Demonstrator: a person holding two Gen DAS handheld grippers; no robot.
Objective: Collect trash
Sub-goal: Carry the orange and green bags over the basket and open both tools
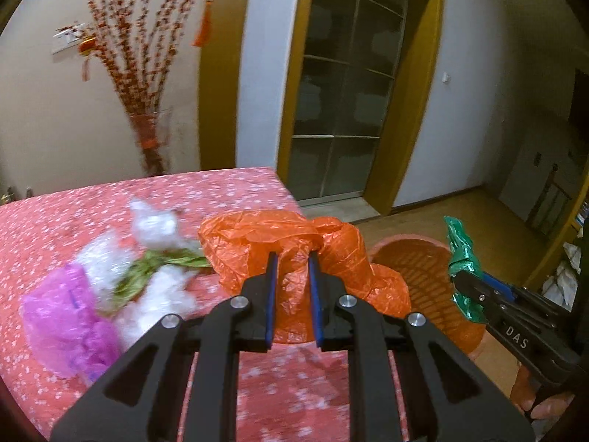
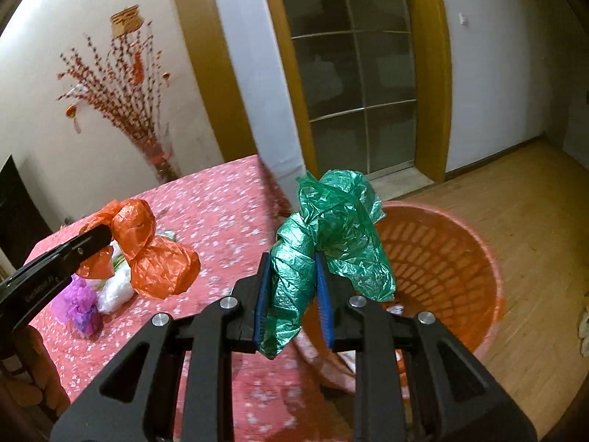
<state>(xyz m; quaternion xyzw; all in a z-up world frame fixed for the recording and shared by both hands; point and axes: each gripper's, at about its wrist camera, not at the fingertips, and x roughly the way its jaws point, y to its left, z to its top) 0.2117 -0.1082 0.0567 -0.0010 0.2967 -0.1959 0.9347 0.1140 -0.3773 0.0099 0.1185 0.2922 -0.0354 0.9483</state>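
Note:
My left gripper [image 1: 293, 258] is shut on a crumpled orange plastic bag [image 1: 331, 250] and holds it above the table's right edge; the bag also shows in the right wrist view [image 2: 147, 254]. My right gripper [image 2: 291, 261] is shut on a crumpled green plastic bag [image 2: 331, 228] and holds it beside the rim of an orange slatted waste basket [image 2: 449, 258] on the floor. The basket [image 1: 416, 261] and green bag [image 1: 460, 254] also show in the left wrist view. On the table lie white plastic scraps [image 1: 154, 258], a green strip [image 1: 147, 269] and a purple bag [image 1: 70, 320].
The table has a pink flowered cloth [image 1: 92, 206]. A vase of red branches [image 1: 151, 140] stands behind it against the wall. A glass door [image 1: 338, 103] in a yellow frame is at the back. Wooden floor [image 2: 515, 202] lies to the right of the basket.

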